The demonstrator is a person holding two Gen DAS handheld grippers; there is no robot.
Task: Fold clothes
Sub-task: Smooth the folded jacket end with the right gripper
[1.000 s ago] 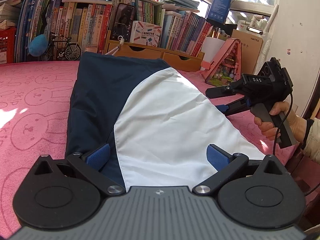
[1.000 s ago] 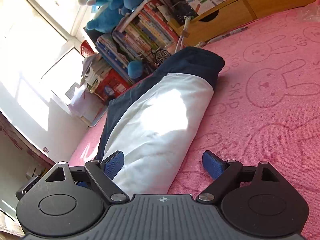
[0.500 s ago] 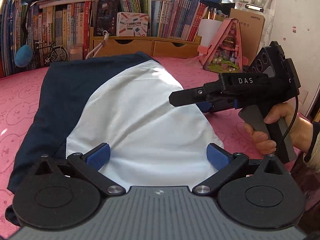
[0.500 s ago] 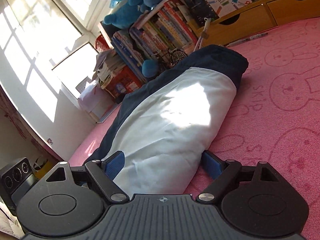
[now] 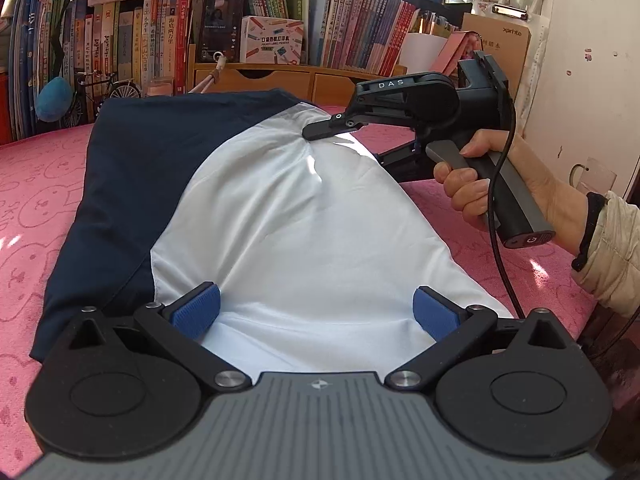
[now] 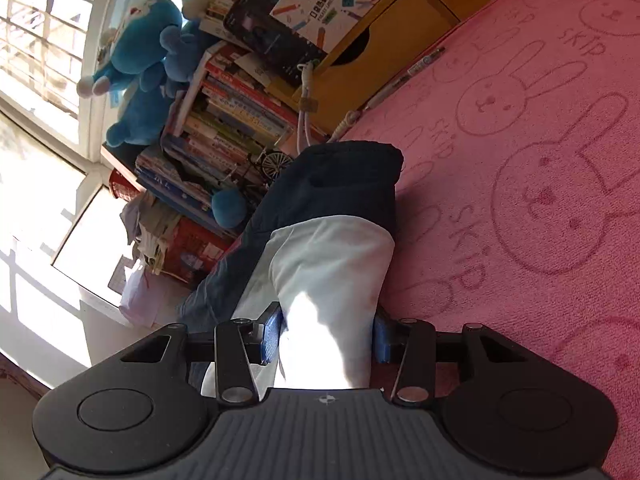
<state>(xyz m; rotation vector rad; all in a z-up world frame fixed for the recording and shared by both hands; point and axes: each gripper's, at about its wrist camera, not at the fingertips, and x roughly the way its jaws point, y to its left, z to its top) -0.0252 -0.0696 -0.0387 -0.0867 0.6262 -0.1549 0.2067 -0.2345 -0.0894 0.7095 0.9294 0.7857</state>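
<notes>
While the garment, navy on one side and white on the other, lay stretched along the pink bunny-print cover, both grippers stood at its white part. The left gripper was at the garment's near end, by the cover's near edge, its blue pads spread wide over the white cloth and not pinching it. The right gripper, held by a hand in a pale sleeve, reached in from the garment's right side, toward the cover's far edge where a wooden drawer unit and rows of books stood. Its jaws were closing, with a bunched fold of white cloth between them; in the right wrist view both pads touched that fold, which rose in a ridge from the gripper. The navy part lay beyond, toward the books, flat on the cover. A blue plush toy sat on top of the books near the window.
</notes>
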